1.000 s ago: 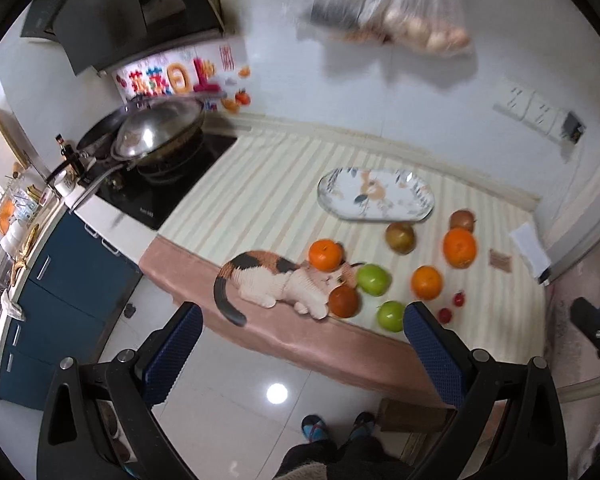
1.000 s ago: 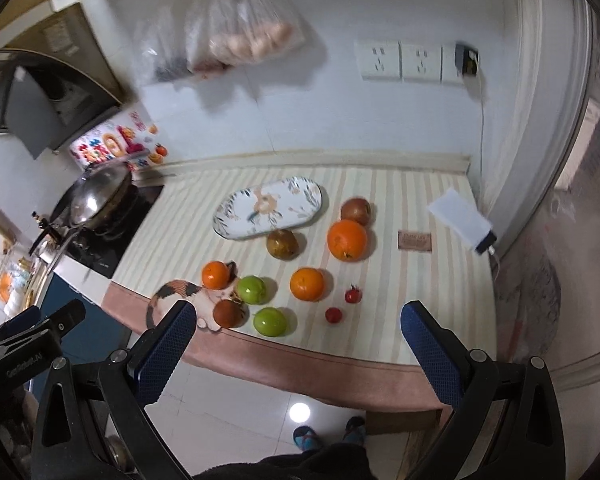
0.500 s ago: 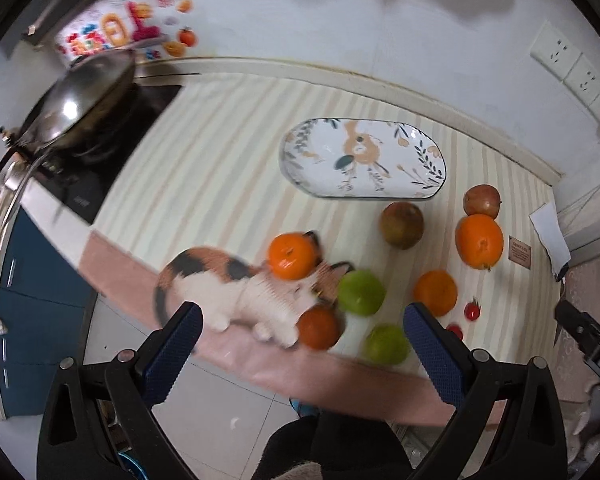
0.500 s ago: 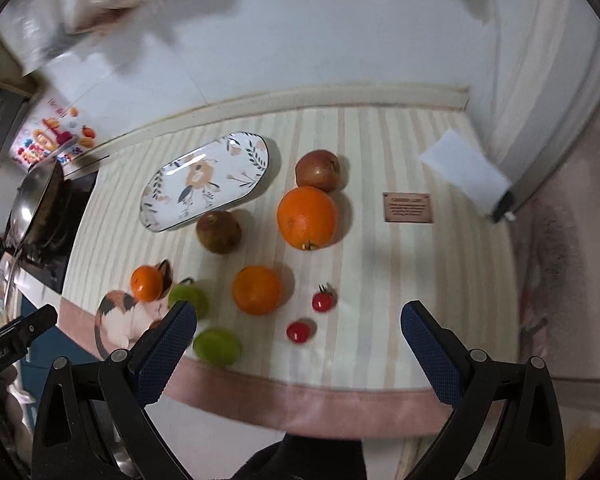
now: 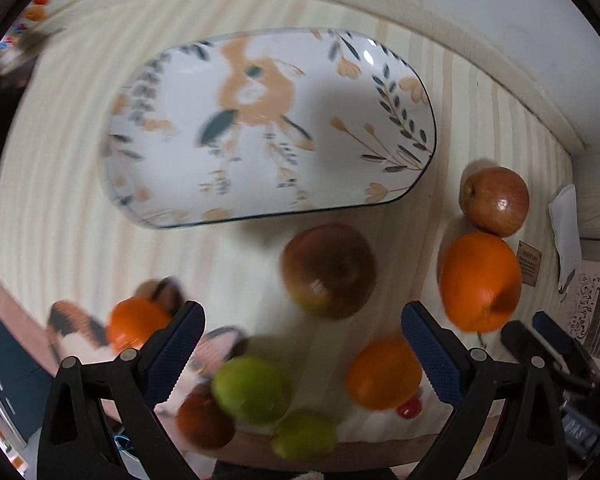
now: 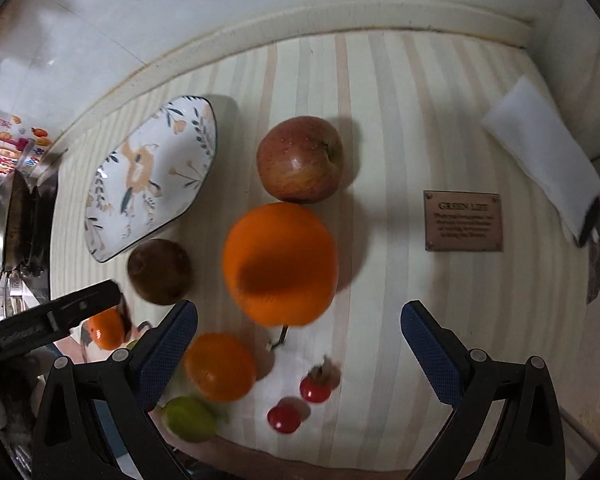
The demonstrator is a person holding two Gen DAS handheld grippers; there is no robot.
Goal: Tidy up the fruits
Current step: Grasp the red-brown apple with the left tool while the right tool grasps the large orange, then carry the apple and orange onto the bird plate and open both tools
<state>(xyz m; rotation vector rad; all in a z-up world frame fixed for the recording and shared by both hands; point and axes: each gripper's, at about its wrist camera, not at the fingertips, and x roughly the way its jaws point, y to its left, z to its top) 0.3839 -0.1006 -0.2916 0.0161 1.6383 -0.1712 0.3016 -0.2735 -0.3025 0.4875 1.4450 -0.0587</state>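
Observation:
An oval floral plate point(image 5: 268, 124) lies empty on the striped counter; it also shows in the right wrist view point(image 6: 148, 184). My left gripper point(image 5: 300, 340) is open above a brownish apple point(image 5: 328, 270), with green fruits point(image 5: 252, 390) and an orange point(image 5: 384, 374) below it. My right gripper point(image 6: 300, 336) is open just over a big orange point(image 6: 280, 264). A red apple point(image 6: 300, 160) sits behind that orange. Two small red tomatoes point(image 6: 314, 386) lie between the right fingers.
A cat figurine point(image 5: 76, 332) with a small orange point(image 5: 134, 322) on it sits at the counter's front left. A brown label point(image 6: 462, 220) and a white packet point(image 6: 540, 156) lie at the right. A stove with a pan point(image 6: 16, 224) is at the far left.
Both grippers have come down and forward toward the counter, so the fruits and plate look much larger. Both stay open and empty.

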